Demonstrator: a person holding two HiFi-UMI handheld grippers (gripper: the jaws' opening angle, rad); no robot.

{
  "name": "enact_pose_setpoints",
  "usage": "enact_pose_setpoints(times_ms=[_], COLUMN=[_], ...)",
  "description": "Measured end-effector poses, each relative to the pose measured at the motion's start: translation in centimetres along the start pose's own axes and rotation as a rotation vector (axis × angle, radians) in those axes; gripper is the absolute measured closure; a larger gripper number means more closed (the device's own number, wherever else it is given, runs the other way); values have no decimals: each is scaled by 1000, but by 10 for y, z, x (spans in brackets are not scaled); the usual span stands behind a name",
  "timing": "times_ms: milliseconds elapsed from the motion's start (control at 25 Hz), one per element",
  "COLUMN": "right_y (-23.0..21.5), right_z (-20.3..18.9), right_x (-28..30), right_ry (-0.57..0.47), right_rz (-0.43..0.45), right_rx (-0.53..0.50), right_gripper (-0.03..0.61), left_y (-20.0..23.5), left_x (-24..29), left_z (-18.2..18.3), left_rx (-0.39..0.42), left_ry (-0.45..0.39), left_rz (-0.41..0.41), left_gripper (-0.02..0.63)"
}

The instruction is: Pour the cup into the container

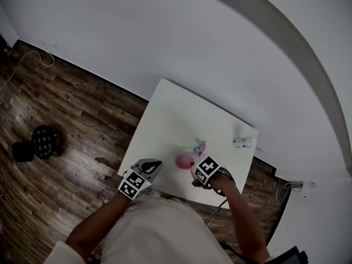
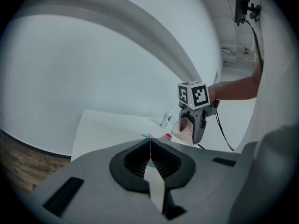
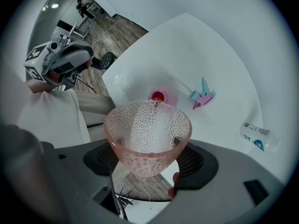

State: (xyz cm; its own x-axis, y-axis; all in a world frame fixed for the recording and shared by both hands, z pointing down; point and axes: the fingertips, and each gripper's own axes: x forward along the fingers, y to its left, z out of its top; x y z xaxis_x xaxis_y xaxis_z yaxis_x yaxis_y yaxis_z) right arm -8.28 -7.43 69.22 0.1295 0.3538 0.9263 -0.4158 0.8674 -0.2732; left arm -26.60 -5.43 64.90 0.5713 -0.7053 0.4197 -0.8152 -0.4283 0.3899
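Note:
A pink dimpled glass cup [image 3: 148, 134] sits between the jaws of my right gripper [image 3: 149, 155], which is shut on it. The cup is tilted with its mouth facing forward, and it looks empty. Beyond it, a small pink container [image 3: 159, 96] with red inside stands on the white table [image 3: 210, 45]. The left gripper view shows the cup [image 2: 187, 127] hanging under the right gripper's marker cube [image 2: 193, 95]. My left gripper [image 2: 150, 150] is shut with nothing in it and hovers off the table's near left edge [image 1: 144, 172].
A teal and pink clip-like object [image 3: 201, 97] lies on the table just past the container. A small clear bottle [image 3: 256, 135] lies on its side at the far right. Wood floor [image 1: 66, 114] lies left of the table, with a dark round object [image 1: 43, 142] on it.

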Motion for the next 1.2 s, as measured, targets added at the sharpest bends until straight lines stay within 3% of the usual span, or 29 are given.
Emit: enact_pose_setpoints(times_ms=[1200], right_y=[-2], right_z=[-1], right_x=[-1], right_ry=[76], right_rz=[3], right_rx=[-13], right_gripper=[212], left_y=[4], left_x=[-1], left_z=[-3], left_rx=[-10], left_ry=[-20], left_rz=[5], left_gripper=[600])
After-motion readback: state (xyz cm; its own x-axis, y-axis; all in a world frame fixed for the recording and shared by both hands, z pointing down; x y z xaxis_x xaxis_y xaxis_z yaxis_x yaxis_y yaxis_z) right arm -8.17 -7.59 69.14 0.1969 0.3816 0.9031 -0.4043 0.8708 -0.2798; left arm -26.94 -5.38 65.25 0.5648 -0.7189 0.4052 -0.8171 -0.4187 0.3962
